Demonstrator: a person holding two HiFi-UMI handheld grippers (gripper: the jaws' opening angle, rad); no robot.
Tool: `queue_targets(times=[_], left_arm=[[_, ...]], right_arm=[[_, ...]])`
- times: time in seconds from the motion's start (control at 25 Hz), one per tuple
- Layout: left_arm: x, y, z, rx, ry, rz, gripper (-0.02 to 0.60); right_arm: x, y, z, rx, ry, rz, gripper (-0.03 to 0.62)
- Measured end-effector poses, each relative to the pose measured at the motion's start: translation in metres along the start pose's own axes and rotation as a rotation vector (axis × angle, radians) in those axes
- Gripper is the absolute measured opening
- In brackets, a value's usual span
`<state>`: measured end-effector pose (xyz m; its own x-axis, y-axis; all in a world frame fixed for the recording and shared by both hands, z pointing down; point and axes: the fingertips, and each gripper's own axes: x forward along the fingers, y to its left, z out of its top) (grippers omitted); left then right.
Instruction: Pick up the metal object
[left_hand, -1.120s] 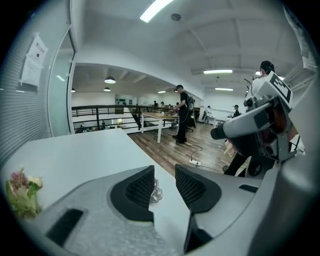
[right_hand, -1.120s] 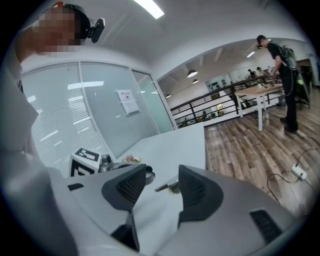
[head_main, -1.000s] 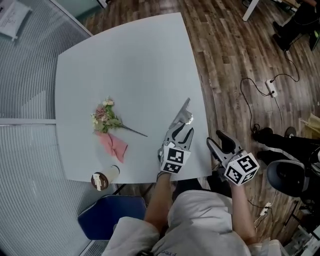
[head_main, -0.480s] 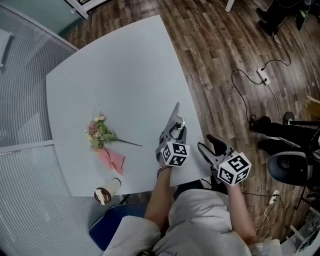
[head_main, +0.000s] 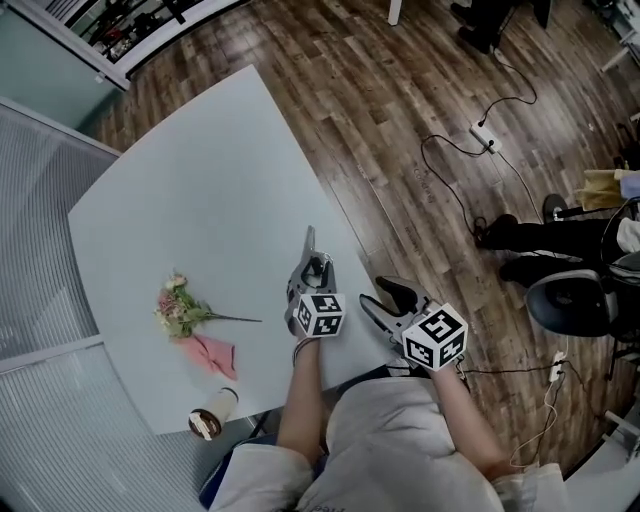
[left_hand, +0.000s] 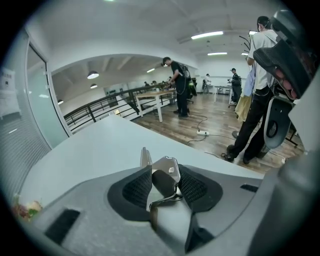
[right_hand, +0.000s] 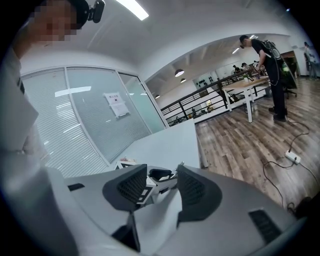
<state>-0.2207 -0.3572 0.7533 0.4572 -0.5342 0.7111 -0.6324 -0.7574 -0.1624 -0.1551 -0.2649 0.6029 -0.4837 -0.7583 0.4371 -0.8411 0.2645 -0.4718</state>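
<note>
The metal object (head_main: 311, 250), a shiny tongs-like piece with a flat blade and a black grip, points away from me over the white table (head_main: 200, 190). My left gripper (head_main: 314, 272) is around its near end. In the left gripper view the metal object (left_hand: 161, 175) stands between the black pads (left_hand: 137, 189), close to both. The jaws of the left gripper (left_hand: 165, 184) have just been opening and stand wide. My right gripper (head_main: 388, 293) hovers open and empty just off the table's near right edge. The right gripper (right_hand: 161, 189) looks at the left one.
A small bunch of flowers (head_main: 178, 312), a pink napkin (head_main: 213, 353) and a paper coffee cup (head_main: 209, 420) lie at the table's near left. Cables and a power strip (head_main: 483, 136) run over the wooden floor on the right. People (left_hand: 259, 90) stand beyond the table.
My left gripper has come down toward the table with the metal object, and its jaws have widened a little. The right gripper has hardly moved. The head view has swung.
</note>
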Motion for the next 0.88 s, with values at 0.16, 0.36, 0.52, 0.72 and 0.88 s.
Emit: queue_targets(times=[0.16,0.36,0.52,0.72,0.88], left_arm=[[0.000,0.000,0.002,0.009,0.006,-0.003,0.147],[-0.003,0.003,0.012,0.035,0.011,-0.015,0.125],[-0.010,0.012,0.020,0.017,0.000,-0.011,0.077],[-0.016,0.025,0.027,-0.047,-0.015,-0.013,0.028],[-0.021,0.021,0.030,-0.088,-0.008,-0.059,0.023]], right_arm=[[-0.002,-0.004,0.000,0.013,0.001,-0.013,0.179],[-0.002,-0.013,0.001,0.040,0.002,-0.018,0.169],[-0.001,-0.010,0.000,0.033,0.011,-0.006,0.167],[0.002,-0.004,0.001,0.024,0.020,0.019,0.155],[-0.001,0.001,-0.004,0.043,0.028,0.029,0.144]])
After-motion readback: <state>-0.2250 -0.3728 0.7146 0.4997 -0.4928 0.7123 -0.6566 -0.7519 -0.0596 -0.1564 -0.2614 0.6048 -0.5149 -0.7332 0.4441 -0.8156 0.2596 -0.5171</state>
